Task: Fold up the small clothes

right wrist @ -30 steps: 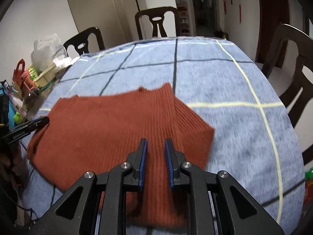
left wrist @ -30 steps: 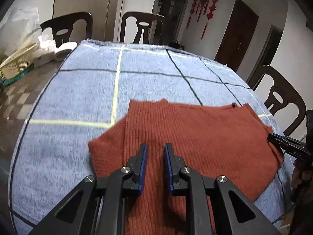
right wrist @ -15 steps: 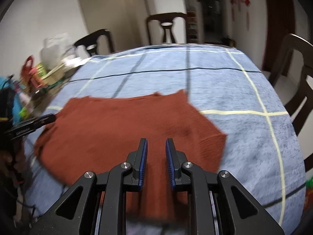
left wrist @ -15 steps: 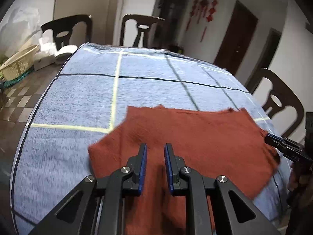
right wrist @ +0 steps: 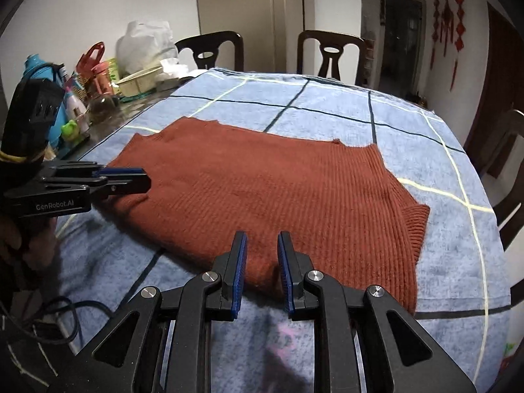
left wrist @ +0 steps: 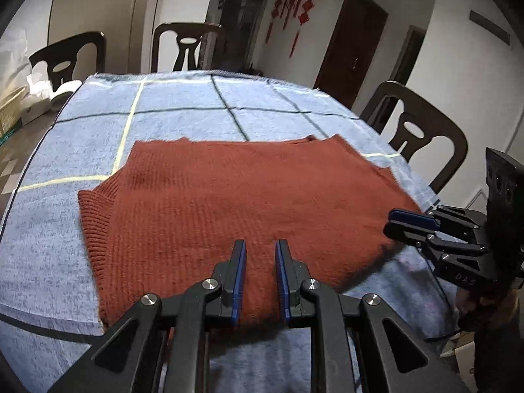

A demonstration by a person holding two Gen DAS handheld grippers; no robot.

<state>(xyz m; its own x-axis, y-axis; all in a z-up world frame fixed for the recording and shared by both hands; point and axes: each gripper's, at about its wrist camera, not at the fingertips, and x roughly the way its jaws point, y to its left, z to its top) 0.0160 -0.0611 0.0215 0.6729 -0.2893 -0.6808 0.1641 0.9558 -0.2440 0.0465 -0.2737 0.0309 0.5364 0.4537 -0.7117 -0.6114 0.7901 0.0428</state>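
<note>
The rust-red knit sweater lies flat on the blue checked cloth covering the counter. My left fingers and right fingers hover slightly parted over its near hem, empty. It looks soft, floppy and stretchy, so I'd pinch the thicker ribbed hem corners.

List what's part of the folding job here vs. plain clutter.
Job: rust knit sweater, left gripper, right gripper, blue checked cloth under it.
Clutter: chairs, bottles, basket, white bag.
</note>
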